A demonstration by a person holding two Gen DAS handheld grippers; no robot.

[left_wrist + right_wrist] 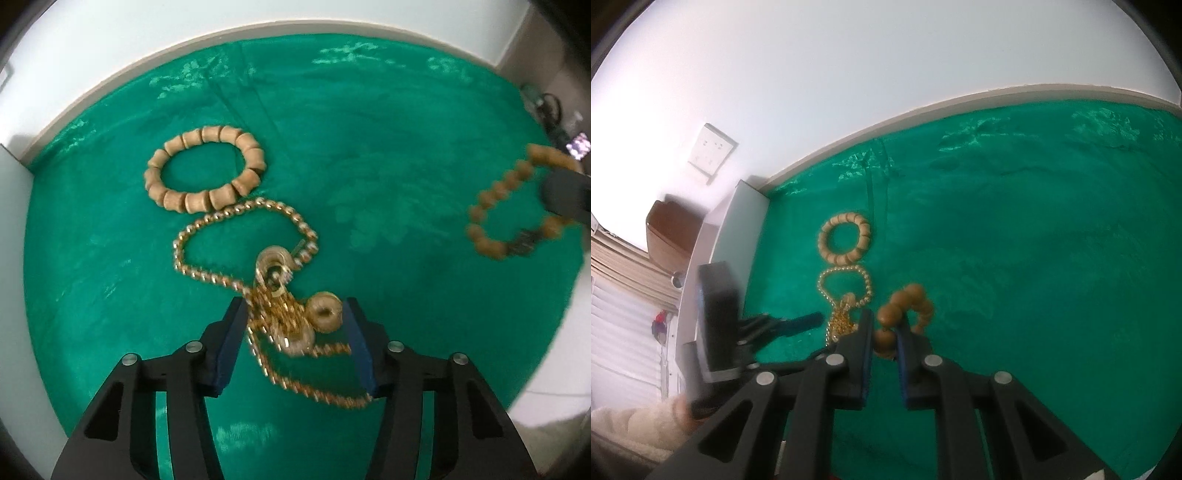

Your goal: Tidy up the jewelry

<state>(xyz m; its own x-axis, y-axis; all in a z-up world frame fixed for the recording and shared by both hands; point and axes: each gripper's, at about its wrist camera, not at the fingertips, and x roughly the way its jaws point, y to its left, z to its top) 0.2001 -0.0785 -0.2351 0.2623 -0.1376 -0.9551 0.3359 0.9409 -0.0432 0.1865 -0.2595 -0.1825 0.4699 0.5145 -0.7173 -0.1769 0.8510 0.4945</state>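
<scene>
My left gripper (295,314) points down at a tangled gold chain cluster (280,317) with round gold pieces; its blue pads touch the pile on both sides. The chain's loop (221,218) trails away over the green cloth (369,147). Beyond it lies a pale wooden barrel-bead bracelet (195,201). My right gripper (886,325) is shut on a brown round-bead bracelet (905,295), held clear of the cloth; in the left wrist view that bracelet (491,192) hangs blurred at the right. The right wrist view also shows the gold loop (842,271), the pale bracelet (842,218) and one left finger (801,320).
The cloth fills a white-walled tray with a raised rim (753,199) at the left and back. A wall socket (711,151) and a brown object (672,229) lie beyond it. A fuzzy sleeve (628,424) shows at the lower left. Bare cloth spreads to the right.
</scene>
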